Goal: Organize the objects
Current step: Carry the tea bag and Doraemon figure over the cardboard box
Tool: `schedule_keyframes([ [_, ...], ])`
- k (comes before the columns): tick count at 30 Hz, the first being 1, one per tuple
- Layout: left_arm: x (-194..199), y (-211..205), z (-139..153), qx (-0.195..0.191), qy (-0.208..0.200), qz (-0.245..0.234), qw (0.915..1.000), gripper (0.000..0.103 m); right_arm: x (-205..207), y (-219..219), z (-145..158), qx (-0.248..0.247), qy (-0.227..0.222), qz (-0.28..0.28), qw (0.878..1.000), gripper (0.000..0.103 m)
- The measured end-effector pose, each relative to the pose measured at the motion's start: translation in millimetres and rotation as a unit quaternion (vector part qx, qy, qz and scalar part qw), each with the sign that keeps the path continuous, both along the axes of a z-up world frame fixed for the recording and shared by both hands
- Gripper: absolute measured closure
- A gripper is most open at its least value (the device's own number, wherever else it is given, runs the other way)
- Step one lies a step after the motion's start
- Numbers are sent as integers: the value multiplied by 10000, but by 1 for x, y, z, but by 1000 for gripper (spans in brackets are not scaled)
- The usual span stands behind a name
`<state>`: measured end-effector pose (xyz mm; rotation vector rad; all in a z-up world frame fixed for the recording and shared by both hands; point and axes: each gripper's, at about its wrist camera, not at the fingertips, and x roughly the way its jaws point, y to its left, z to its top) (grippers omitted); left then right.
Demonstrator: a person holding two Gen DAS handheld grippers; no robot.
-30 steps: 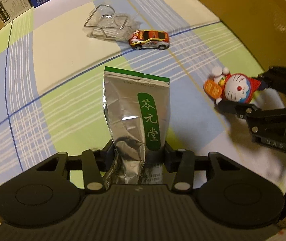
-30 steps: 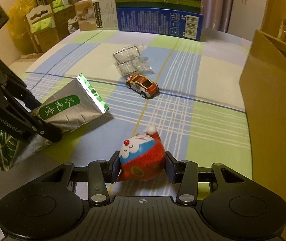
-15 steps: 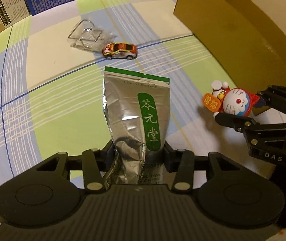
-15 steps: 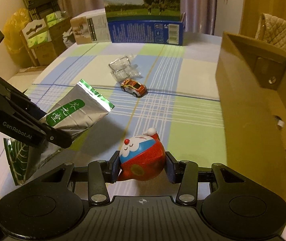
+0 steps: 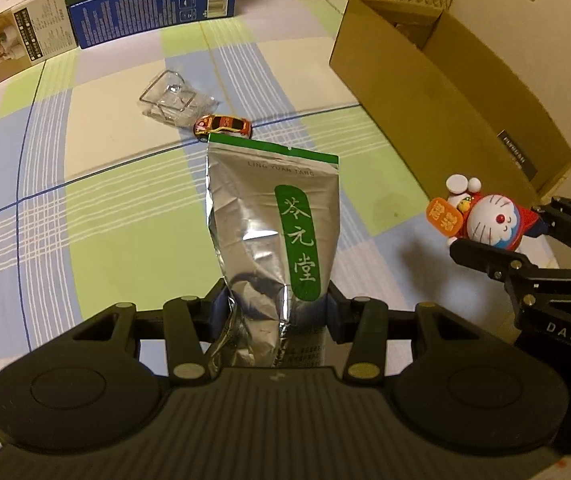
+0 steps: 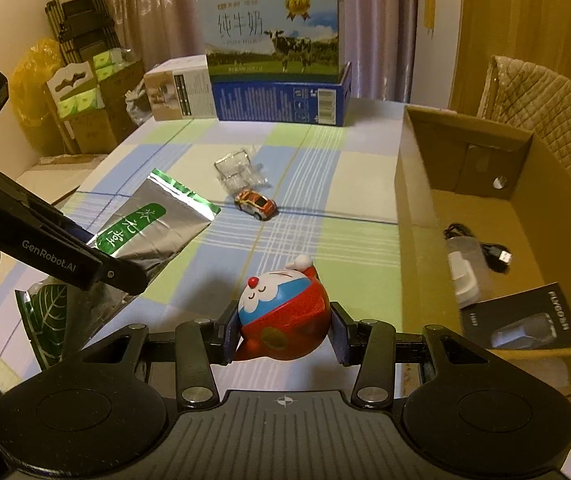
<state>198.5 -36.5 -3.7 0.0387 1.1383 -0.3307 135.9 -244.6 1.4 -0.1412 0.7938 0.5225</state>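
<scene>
My left gripper (image 5: 273,312) is shut on a silver tea pouch (image 5: 273,224) with a green label, held up above the checked tablecloth. From the right wrist view the same pouch (image 6: 153,232) hangs at the left in the left gripper (image 6: 125,276). A red and blue cat figurine (image 6: 285,316) sits clamped in my right gripper (image 6: 283,336), lifted off the table. In the left wrist view that figurine (image 5: 485,220) shows at the right edge, in the right gripper (image 5: 497,236). An open cardboard box (image 6: 417,200) stands to the right.
A small orange toy car (image 6: 255,205) and a clear plastic package (image 6: 237,170) lie mid-table. Milk cartons (image 6: 277,80) and a smaller box (image 6: 177,94) stand at the far edge. The cardboard box holds a black cable (image 6: 481,242), a white item and a black packet (image 6: 525,318).
Both grippers have risen and come back from the table with their loads. The cardboard box's inside and more of the room behind have come into view.
</scene>
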Motion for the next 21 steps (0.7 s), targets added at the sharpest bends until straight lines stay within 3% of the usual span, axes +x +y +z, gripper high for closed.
schedule_keyframes([
  [11,-24,-15,19,-289,-101,258,9992,61,-16,-26,18,43,-161,-123,9998,61],
  [21,-34,-59,41,-628,-177,101,9978,61,-29,-64,40,56,-345,-382,9987,61],
])
